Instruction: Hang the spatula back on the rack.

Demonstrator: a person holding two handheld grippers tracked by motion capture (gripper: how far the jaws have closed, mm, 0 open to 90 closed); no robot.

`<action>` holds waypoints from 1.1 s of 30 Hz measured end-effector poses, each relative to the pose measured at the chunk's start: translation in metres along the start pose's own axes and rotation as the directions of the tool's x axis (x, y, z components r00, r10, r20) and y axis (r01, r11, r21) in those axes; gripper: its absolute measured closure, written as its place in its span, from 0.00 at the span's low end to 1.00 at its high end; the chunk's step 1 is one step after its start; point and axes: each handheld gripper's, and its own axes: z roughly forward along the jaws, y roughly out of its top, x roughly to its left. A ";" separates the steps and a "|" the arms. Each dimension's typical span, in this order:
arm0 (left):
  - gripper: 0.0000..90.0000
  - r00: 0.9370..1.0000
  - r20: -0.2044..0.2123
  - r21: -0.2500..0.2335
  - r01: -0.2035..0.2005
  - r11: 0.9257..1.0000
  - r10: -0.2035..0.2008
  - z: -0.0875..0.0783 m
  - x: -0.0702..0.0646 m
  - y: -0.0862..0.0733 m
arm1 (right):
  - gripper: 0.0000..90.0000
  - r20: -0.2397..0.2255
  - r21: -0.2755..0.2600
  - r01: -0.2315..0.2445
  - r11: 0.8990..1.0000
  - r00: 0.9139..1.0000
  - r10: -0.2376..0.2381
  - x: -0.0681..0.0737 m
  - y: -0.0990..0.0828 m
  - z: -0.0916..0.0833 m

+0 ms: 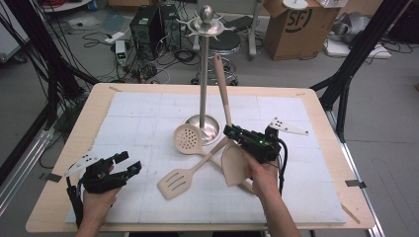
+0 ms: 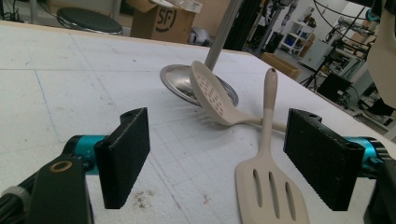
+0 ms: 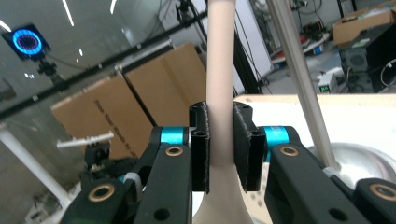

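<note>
Right gripper (image 1: pixel 236 134) has its fingers (image 3: pixel 200 144) clamped on the neck of a beige spatula (image 1: pixel 232 160), just above the blade. The handle stands up past the fingers, tilted toward the steel hanging stand (image 1: pixel 204 74), the blade hanging below the hand. Judged: gripped low so the handle's top end is free to go up to the stand's hooks (image 1: pixel 207 25). The pole sits just beside the fingers on one side, so there is little slack there.

Left gripper (image 1: pixel 123 165) rests on the bench (image 1: pixel 316 197), fingers (image 2: pixel 123 156) apart, nothing between them. Ahead of them lie a slotted turner (image 2: pixel 268 186) and a perforated skimmer (image 2: pixel 210 93), handles crossing, the skimmer's head on the stand's base. Open foam lies around the left fingers; the bench edge is well apart.
</note>
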 end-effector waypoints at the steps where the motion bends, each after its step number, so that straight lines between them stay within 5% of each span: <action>1: 0.26 1.000 0.000 0.000 0.000 1.000 0.000 0.000 0.000 0.000 | 0.88 -0.001 -0.013 -0.006 1.000 1.000 0.006 -0.001 0.001 0.000; 15: 0.26 1.000 -0.001 -0.001 0.003 1.000 -0.003 -0.001 0.001 0.000 | 0.88 -0.070 -0.155 -0.094 0.983 0.994 0.084 -0.010 0.017 0.006; 33: 0.26 1.000 -0.001 -0.001 0.000 1.000 0.000 -0.001 0.001 0.000 | 0.88 -0.086 -0.181 -0.090 0.979 0.993 0.075 -0.011 0.036 0.008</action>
